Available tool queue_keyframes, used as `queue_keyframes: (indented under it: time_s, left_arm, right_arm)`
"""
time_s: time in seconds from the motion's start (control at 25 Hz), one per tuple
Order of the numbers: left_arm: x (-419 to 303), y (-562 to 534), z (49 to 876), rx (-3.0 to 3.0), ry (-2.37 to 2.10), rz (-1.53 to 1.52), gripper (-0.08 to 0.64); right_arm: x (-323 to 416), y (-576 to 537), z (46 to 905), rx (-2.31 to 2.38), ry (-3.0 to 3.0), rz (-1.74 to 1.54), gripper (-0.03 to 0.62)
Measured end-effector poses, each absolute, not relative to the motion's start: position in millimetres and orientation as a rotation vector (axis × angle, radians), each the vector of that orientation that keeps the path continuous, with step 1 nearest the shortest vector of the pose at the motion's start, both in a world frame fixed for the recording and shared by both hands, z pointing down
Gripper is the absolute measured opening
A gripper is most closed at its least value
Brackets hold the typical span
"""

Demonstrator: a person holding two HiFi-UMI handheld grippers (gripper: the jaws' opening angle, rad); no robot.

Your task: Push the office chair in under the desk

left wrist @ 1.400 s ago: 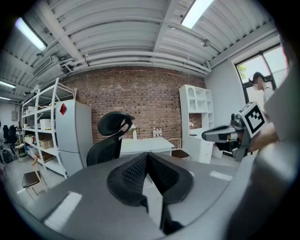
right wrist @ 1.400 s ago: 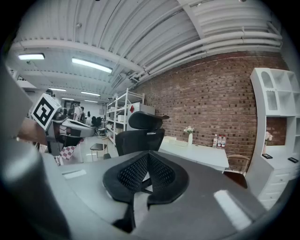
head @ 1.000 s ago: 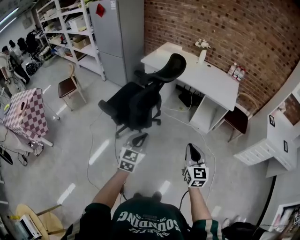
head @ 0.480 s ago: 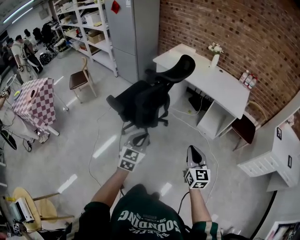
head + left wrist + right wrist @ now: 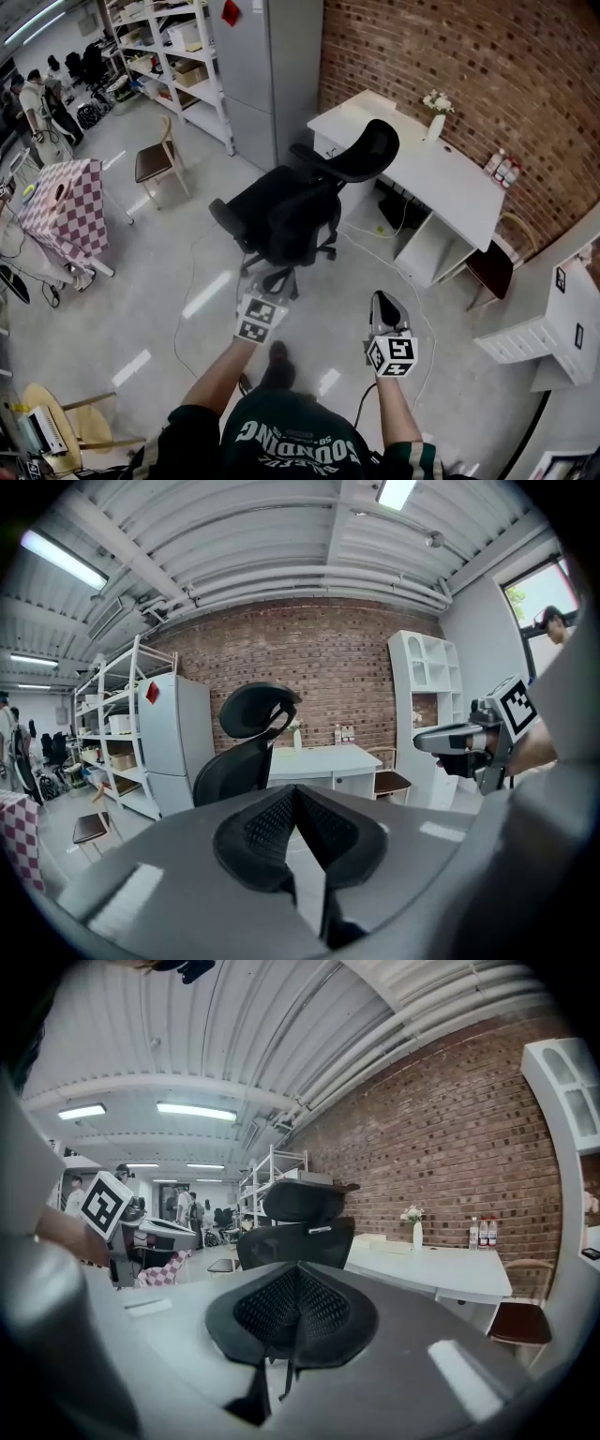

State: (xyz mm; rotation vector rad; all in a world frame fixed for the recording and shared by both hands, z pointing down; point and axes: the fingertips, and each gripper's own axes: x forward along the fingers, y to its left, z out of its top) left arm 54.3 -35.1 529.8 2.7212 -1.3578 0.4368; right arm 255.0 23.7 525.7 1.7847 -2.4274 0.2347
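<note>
Office chair [image 5: 292, 208], black with a mesh back and a headrest, stands out on the grey floor [image 5: 141, 281] in front of the white desk [image 5: 450, 183], not under it; in the head view its headrest lies near the desk's near corner and its seat points away to the left. Starting at the claws: the left gripper [image 5: 277, 279] has its jaws clenched together with nothing between them, and the right gripper [image 5: 383, 302] is clenched and empty as well. Both are held out in front of the person, side by side and apart from each other. The left one hovers close to the chair's wheeled base, though contact cannot be made out; the right one is over bare floor, clear of chair and desk. On the desk stand a small white vase [image 5: 435, 125] with flowers and a few bottles [image 5: 502, 169], against the brick wall [image 5: 487, 66]. A brown chair [image 5: 491, 267] sits at the desk's far end. A tall grey cabinet [image 5: 267, 66] and open shelving [image 5: 178, 56] stand to the left, with a checkered table [image 5: 61, 211] farther off.
</note>
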Motion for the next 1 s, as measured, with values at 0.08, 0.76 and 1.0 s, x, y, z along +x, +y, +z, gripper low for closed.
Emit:
queue_keyframes:
  time_s: [0.08,0.76,1.0]
  left_arm:
    - [52.1,-56.2,534.3,2.724,-1.344,0.436,0.012]
    - [2.8,-225.2,562.5,2.754,-1.443,0.479,0.291]
    - [6.9,-245.2,577.4,2.755,-1.381,0.52,0.323]
  right_arm:
    - [250.5,1.1,525.4,1.783,-2.421,0.23,0.001]
    - [200.9,-134.5,534.4,1.859,-2.319,0.244,0.001]
    - [204.2,-146.8,537.0,1.911,-2.279,0.27,0.002]
